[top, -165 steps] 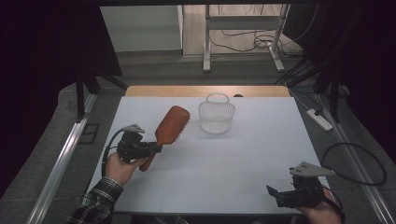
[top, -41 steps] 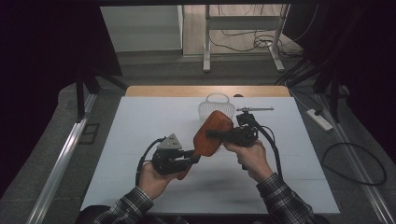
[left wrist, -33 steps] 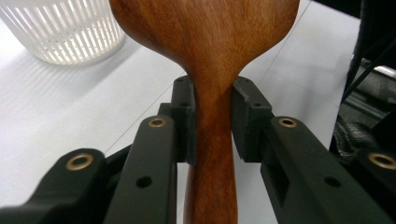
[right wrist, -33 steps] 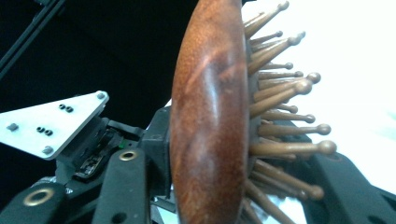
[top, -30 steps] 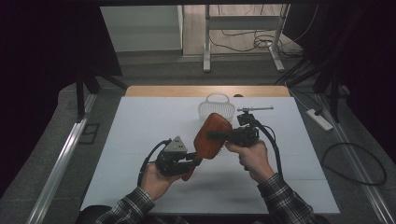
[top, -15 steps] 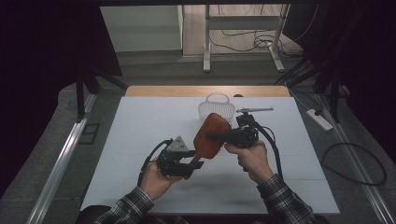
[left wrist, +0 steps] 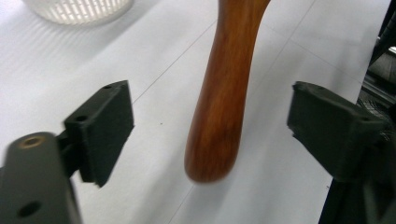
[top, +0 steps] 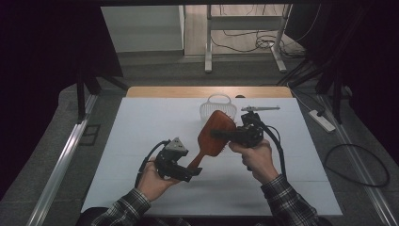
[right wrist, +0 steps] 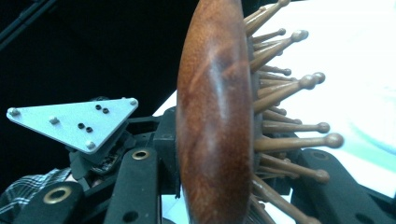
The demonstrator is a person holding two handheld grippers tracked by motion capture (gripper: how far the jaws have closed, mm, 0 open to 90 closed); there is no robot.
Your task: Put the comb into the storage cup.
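We hand over: left gripper (top: 190,170) has just opened off the wooden hairbrush (top: 214,133); right gripper (top: 225,135), at three o'clock, clamps its head.

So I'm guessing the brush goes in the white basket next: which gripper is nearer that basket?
Right. The right gripper, clamped on the hairbrush head, sits just in front of the basket. The left gripper, jaws open around the brush handle, is farther back toward the person.

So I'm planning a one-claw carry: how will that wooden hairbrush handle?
The hairbrush is probably rigid wood. Its glossy back may slip; the right claw grips its head, so the handle may sag.
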